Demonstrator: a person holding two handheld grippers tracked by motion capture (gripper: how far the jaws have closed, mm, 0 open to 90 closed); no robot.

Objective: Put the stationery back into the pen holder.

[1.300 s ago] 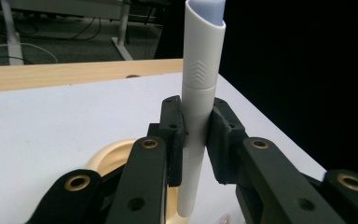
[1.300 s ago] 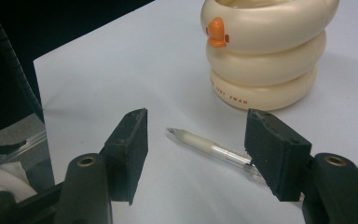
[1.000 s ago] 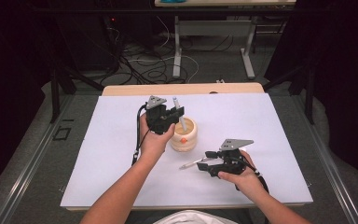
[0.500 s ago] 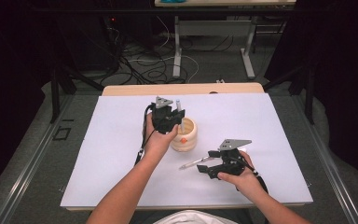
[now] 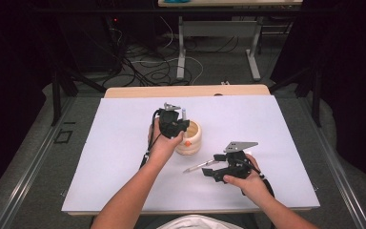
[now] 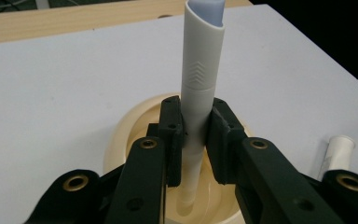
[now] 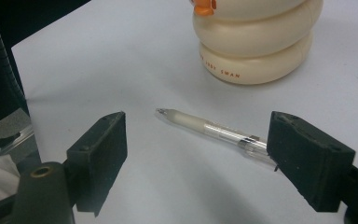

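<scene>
A smooth white cylindrical pen (image 6: 199, 88) stands upright, clamped by the left gripper (image 6: 196, 135) above a cream, ring-ribbed holder (image 5: 191, 138). A clear plastic pen (image 7: 214, 130) lies between the right gripper's (image 7: 196, 158) wide-apart jaws on the matte white tabletop (image 5: 100, 157).

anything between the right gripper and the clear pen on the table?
Nothing visible. The right gripper is open, its jaws either side of the clear plastic pen lying on the white table. The cream ringed pen holder stands beyond it, apart from the pen.
</scene>
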